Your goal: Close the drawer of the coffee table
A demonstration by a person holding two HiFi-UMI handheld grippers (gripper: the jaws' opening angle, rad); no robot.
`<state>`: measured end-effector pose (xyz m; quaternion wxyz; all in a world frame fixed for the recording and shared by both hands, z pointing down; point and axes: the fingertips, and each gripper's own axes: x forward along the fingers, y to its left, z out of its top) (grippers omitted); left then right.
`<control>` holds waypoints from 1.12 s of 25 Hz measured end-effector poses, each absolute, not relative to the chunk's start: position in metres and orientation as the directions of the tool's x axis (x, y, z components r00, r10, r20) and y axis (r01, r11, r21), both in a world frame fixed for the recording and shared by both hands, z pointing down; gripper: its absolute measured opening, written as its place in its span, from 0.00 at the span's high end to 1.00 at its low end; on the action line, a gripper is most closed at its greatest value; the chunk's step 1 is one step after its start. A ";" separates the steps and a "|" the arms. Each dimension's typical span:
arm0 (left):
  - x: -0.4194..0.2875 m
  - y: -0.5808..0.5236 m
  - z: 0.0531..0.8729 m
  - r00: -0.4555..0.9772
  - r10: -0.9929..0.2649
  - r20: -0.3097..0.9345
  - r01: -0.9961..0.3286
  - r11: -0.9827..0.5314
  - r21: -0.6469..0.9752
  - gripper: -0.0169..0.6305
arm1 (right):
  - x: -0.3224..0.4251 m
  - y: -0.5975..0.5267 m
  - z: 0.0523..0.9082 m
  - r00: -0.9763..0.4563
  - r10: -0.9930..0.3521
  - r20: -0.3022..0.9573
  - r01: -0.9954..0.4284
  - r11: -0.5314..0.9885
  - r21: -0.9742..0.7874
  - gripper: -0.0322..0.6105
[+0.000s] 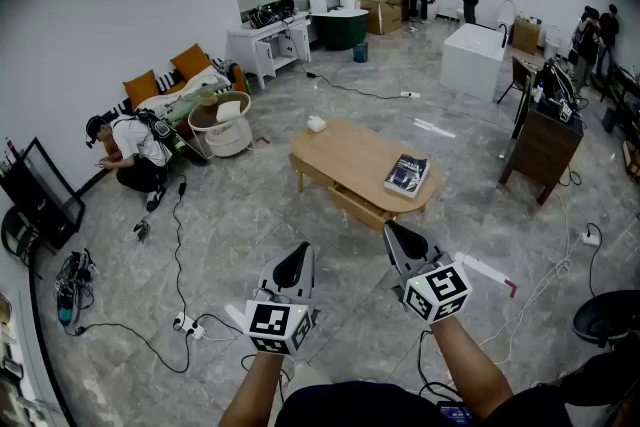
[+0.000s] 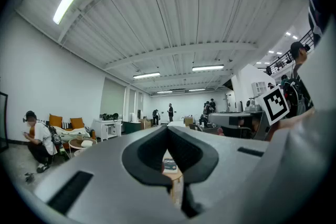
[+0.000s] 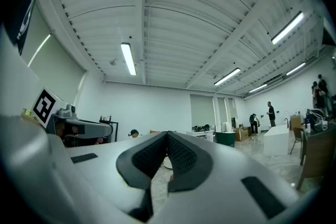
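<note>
- The drawer (image 1: 357, 206) juts from the near side of the coffee table (image 1: 345, 153), below a book (image 1: 407, 174).
- The left gripper (image 1: 299, 255) and right gripper (image 1: 394, 231) hover side by side, short of the table, fingers (image 2: 144, 157) clenched on nothing.
- Open floor (image 1: 250, 205) surrounds the table.

Lab hall: staged coffee table (image 1: 350, 155), sofa (image 1: 150, 100), floor cables (image 1: 179, 225).

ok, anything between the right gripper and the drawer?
No. In the head view, only bare floor lies between the right gripper and the drawer.
</note>
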<state>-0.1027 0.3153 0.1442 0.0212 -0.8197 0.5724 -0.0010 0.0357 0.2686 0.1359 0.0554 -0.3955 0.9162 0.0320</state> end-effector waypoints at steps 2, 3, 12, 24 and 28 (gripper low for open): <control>-0.104 0.317 0.146 0.347 -0.938 -0.018 -0.937 -0.346 -0.034 0.98 | 0.034 0.271 0.138 -0.680 -0.722 -0.127 -0.730 0.684 0.015 0.92; -0.104 0.317 0.146 0.347 -0.938 -0.017 -0.937 -0.347 -0.033 0.98 | 0.034 0.272 0.138 -0.679 -0.723 -0.128 -0.730 0.683 0.015 0.92; -0.095 0.316 0.147 0.349 -0.937 -0.010 -0.937 -0.349 -0.016 0.98 | 0.048 0.273 0.139 -0.668 -0.733 -0.129 -0.741 0.672 0.012 0.92; -0.069 0.303 0.155 0.376 -0.927 0.017 -0.927 -0.376 -0.003 0.98 | 0.077 0.265 0.144 -0.640 -0.758 -0.124 -0.764 0.645 0.000 0.92; -0.067 0.289 0.153 0.375 -0.927 0.022 -0.927 -0.375 0.005 0.98 | 0.084 0.258 0.144 -0.633 -0.765 -0.118 -0.771 0.637 0.007 0.92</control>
